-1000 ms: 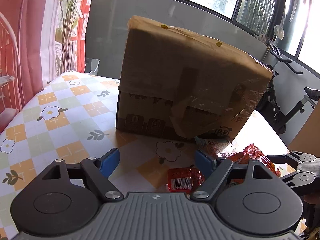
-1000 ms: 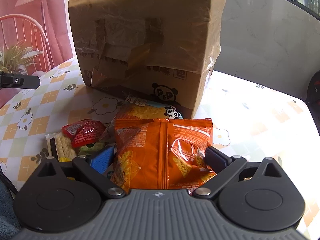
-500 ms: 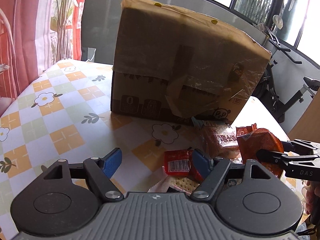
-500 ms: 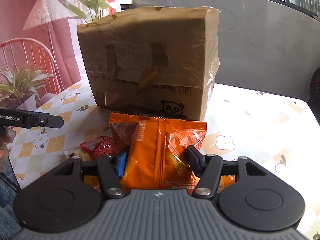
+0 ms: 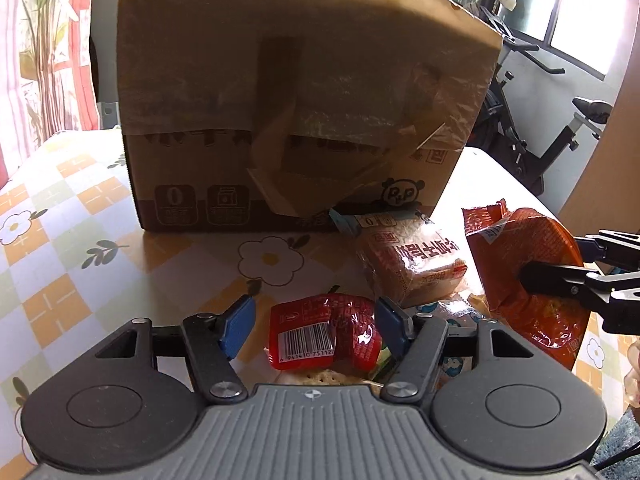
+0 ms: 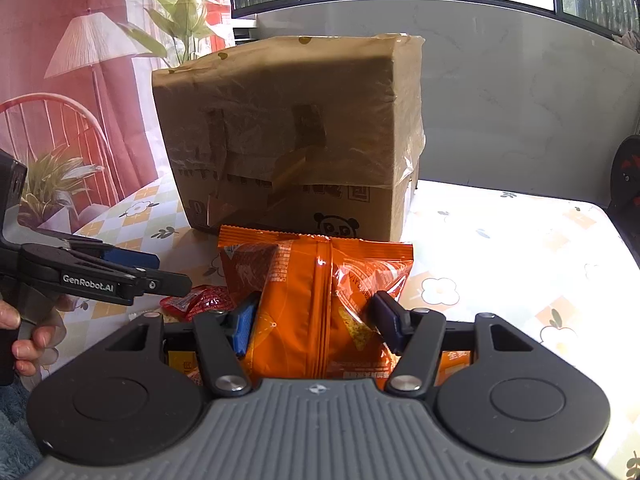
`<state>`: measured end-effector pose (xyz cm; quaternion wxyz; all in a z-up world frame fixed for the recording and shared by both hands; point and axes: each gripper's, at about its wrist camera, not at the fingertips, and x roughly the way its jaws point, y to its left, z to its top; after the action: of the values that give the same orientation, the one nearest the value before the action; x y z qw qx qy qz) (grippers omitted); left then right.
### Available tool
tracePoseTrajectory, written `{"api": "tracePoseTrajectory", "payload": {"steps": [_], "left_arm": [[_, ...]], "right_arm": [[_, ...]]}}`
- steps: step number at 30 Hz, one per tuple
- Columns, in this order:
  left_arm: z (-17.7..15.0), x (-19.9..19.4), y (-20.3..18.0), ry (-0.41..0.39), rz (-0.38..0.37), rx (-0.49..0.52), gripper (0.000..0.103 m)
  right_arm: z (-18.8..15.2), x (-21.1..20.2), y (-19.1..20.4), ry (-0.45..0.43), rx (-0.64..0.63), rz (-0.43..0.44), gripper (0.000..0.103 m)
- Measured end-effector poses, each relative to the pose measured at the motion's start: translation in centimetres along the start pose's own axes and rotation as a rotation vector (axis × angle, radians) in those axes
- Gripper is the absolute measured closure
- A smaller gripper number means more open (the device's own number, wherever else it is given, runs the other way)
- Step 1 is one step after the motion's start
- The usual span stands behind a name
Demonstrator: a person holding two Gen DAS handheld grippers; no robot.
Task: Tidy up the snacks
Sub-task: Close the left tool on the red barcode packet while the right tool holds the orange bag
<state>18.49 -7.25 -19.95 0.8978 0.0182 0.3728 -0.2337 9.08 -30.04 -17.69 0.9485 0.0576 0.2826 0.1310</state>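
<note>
Orange chip bag (image 6: 320, 304) in right gripper (image 6: 316, 326)

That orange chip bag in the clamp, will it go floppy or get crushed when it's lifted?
The orange chip bag looks puffy and crinkly, so probably light and floppy. The right gripper pinches it, so the chips may crack. Its glossy film might slip.

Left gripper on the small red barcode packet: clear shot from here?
Probably yes. The left gripper is open, its blue pads either side of the small red barcode packet, nothing between them. The packet lies on other wrappers, so closing might catch those too.
</note>
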Motion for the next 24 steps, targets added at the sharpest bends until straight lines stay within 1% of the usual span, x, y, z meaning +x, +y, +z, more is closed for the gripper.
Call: {"api": "tracePoseTrajectory", "payload": {"steps": [6,9,10,11,14,19,24], "left_arm": [[0.3,3.1,0.3,0.044,0.036,-0.007,0.035],[0.1,3.1,0.8,0.057,0.031,-0.059,0.032],[-0.1,3.1,0.8,0.067,0.025,-0.062,0.032],[-0.3,3.1,0.9,0.070,0.020,-0.060,0.028],[-0.8,3.0,1.3,0.075,0.018,-0.075,0.023],[-0.9,3.2,1.2,0.068,0.019,-0.070,0.021],[-0.7,3.4,1.1,0.063,0.024,-0.083,0.022]], "right_arm": [[-0.1,-0.1,-0.3,0.001,0.018,0.003,0.042],[0.0,-0.1,-0.4,-0.002,0.022,0.003,0.042],[0.0,-0.2,-0.4,-0.003,0.024,0.003,0.042],[0.0,-0.2,-0.5,-0.004,0.026,0.004,0.042],[0.0,-0.1,-0.5,-0.005,0.028,0.009,0.042],[-0.2,-0.2,-0.5,-0.004,0.024,0.020,0.042],[-0.3,-0.3,-0.7,-0.002,0.029,0.022,0.042]]}}
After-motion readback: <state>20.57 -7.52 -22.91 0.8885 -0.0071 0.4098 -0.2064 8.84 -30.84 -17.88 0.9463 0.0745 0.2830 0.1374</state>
